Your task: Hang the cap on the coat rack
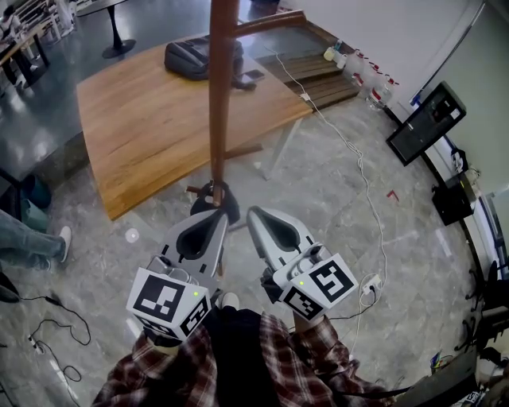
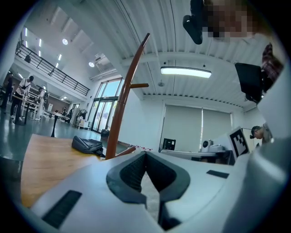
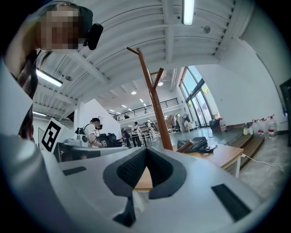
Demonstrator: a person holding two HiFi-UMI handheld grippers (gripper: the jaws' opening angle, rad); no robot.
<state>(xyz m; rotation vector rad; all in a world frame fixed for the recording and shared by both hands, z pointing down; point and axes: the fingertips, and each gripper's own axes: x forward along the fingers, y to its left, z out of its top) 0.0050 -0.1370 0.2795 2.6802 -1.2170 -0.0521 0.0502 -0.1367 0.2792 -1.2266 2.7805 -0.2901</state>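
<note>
The wooden coat rack's pole (image 1: 221, 95) rises straight in front of me, with a peg (image 1: 270, 22) branching near the top edge. A dark lump (image 1: 216, 199) sits at its foot; I cannot tell what it is. No cap shows clearly in any view. My left gripper (image 1: 221, 213) and right gripper (image 1: 253, 213) hover side by side just short of the pole's foot, both shut and empty. The left gripper view shows its shut gripper (image 2: 145, 152) with the rack (image 2: 120, 109) to the left. In the right gripper view, the rack (image 3: 154, 102) stands behind that shut gripper (image 3: 146, 149).
A wooden table (image 1: 151, 119) stands behind the rack, carrying a black bag (image 1: 195, 57) and a phone (image 1: 253, 77). A white cable (image 1: 358, 159) runs across the floor to a power strip (image 1: 370, 286). A monitor (image 1: 425, 121) stands at right; bottles (image 1: 366, 71) beyond. A person's leg (image 1: 32, 238) is at left.
</note>
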